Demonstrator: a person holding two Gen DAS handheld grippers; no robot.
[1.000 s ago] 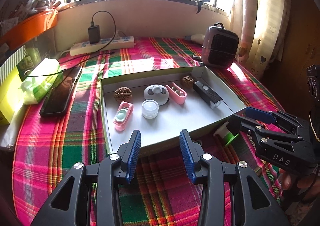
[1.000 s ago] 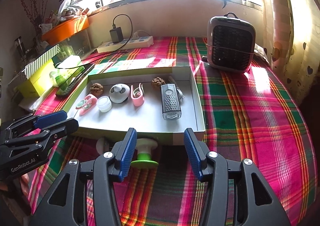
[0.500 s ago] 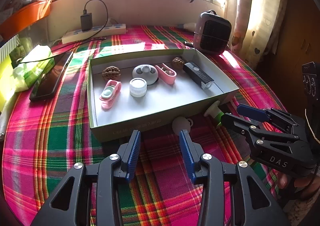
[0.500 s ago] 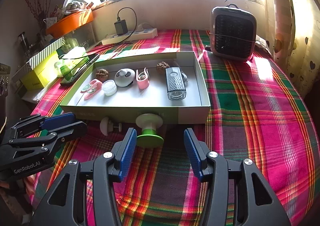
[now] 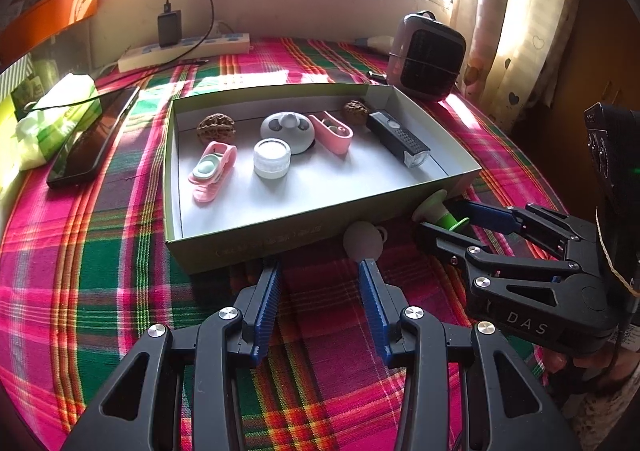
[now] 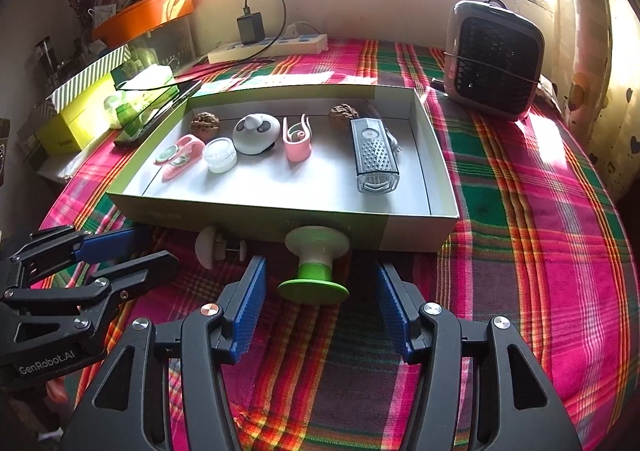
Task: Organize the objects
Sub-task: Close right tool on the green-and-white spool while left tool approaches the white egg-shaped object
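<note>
Matt cardboard tray (image 6: 416,231) on woven plaid cloth (image 6: 520,211); ribbed blue tong pads (image 6: 248,311).

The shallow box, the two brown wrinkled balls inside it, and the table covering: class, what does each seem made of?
Shallow box: looks like matte cardboard, with thin folded walls. Brown wrinkled balls: likely walnut shell, with a ridged, dull surface. Plaid table covering: woven cloth, with visible creases.

Low wrist views, shared box (image 5: 280,239) front.

Home: plaid tablecloth (image 6: 520,191), heart-print curtains (image 5: 520,11), heater (image 6: 494,59).
</note>
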